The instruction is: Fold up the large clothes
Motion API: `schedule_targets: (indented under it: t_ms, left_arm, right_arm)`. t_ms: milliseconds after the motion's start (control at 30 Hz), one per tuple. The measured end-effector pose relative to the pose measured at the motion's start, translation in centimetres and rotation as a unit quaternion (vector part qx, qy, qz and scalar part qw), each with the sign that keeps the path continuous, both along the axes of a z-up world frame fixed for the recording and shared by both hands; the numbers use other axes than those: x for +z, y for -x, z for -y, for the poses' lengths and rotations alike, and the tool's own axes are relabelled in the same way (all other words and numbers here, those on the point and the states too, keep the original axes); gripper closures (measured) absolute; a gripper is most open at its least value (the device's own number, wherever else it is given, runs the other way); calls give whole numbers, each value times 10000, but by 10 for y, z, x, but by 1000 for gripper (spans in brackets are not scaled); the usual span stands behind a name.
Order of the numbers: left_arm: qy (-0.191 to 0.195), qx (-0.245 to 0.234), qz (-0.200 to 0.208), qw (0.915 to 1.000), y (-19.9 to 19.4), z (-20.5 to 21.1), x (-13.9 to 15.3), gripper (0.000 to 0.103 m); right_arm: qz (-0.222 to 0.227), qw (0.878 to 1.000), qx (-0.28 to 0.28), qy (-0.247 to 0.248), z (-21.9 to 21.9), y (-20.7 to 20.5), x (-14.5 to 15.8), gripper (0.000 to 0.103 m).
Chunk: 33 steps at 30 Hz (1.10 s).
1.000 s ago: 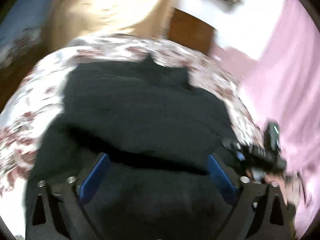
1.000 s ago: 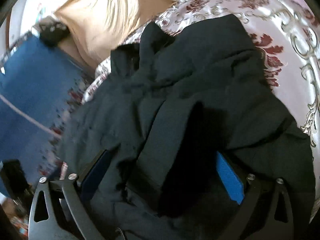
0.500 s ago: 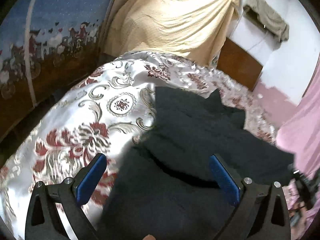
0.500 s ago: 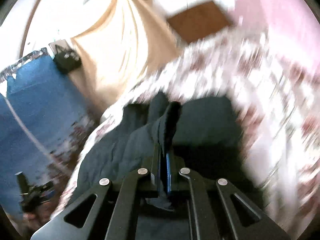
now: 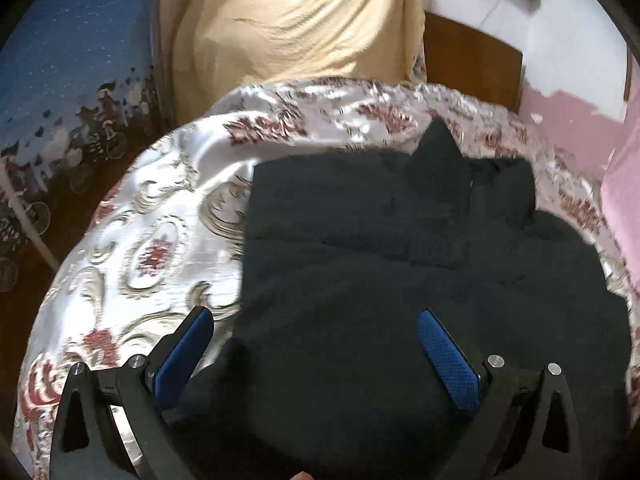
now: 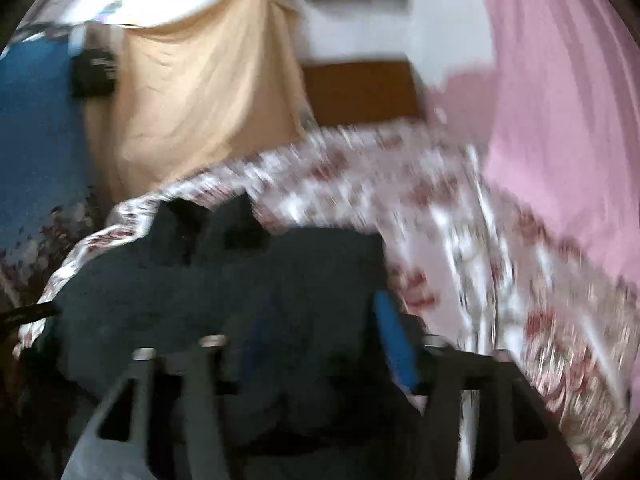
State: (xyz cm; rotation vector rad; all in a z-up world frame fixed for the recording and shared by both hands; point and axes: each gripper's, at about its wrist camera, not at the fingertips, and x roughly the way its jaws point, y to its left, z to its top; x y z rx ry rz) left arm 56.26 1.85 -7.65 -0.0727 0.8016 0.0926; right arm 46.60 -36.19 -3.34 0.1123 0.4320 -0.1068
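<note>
Honestly, no readable labels anywhere: black garment (image 5: 400, 280) lies on the floral bedspread (image 5: 152, 216), left gripper (image 5: 316, 344) spread wide, right gripper (image 6: 320, 344) just released, jaws opening.

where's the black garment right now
The black garment lies on the floral bedspread, right of centre in the left wrist view, under the open left gripper, short of the beige cloth.
</note>
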Motion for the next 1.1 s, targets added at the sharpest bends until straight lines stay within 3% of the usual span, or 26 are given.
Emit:
schedule_targets:
  t_ms: [67,167,267,433,567,767,1000,1100]
  left_arm:
    - [67,49,-57,9999,-4,1,-11,0]
    - [492,92,-53,9987,-5,-8,-26,0]
    - [711,73,80,9974,-2,-13,-32,0]
    - [526,68,205,9984,1,-8,-35,0]
    - [384,58,127,9992,-4,-4,-40,0]
    - [216,57,50,9997,-9,0,-45,0]
    - [727,-12,249,9970,-1,-14,-42,0]
    - [1025,4,466,9936,11,-22,-38,0]
  right_arm:
    - [49,9987,437,254,-15,3,4,42]
    - [-484,9919,1143,262,-34,-12,-8,43]
    - [-970,9859,1254,534,-47,-25,-24,46]
    - [-1529,9816,1067,407,-39,-46,-49,46]
    - [-1624,9799,1086,396,-42,-47,-56,45]
    - [-1728,9776,1201,-5,-34,-55,-74,44]
    - [-1656,9784,1231,-89,-36,-51,-75,42]
    - [-1518,9802,1272,-10,-39,-43,-70,31]
